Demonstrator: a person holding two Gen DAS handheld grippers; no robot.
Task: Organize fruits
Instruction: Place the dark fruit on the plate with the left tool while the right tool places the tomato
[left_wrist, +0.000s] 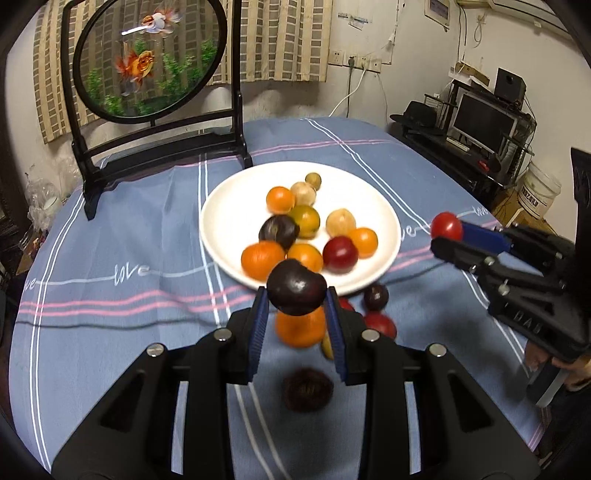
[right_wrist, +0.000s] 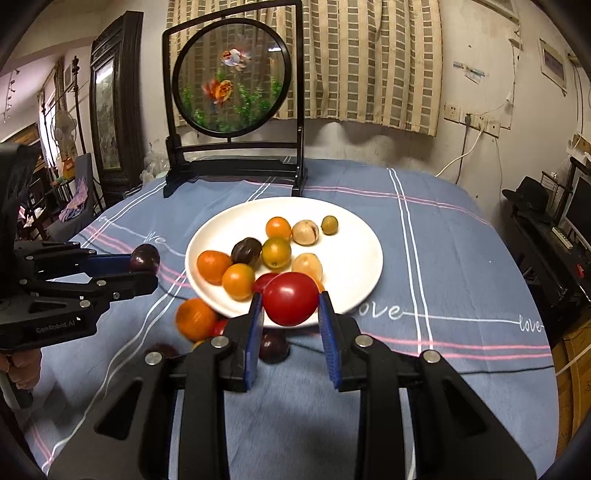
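Two hand-held grippers, each closed partway on one fruit. Left hand-held gripper (left_wrist: 296, 306): blue pads clamp a dark plum (left_wrist: 296, 292), long axis crosswise between the pads, held above the table (left_wrist: 110, 350) just before the white plate (left_wrist: 229, 221). Right hand-held gripper (right_wrist: 291, 308): pads clamp a red tomato (right_wrist: 291, 298), long axis likewise crosswise, over the plate's near rim.

Fruits (right_wrist: 276, 252) on plate (right_wrist: 354, 236), screen (right_wrist: 232, 77) behind

glossy white plate (right_wrist: 354, 266), perhaps ceramic; matt woven tablecloth (right_wrist: 443, 387); smooth shiny red tomato (right_wrist: 291, 298).
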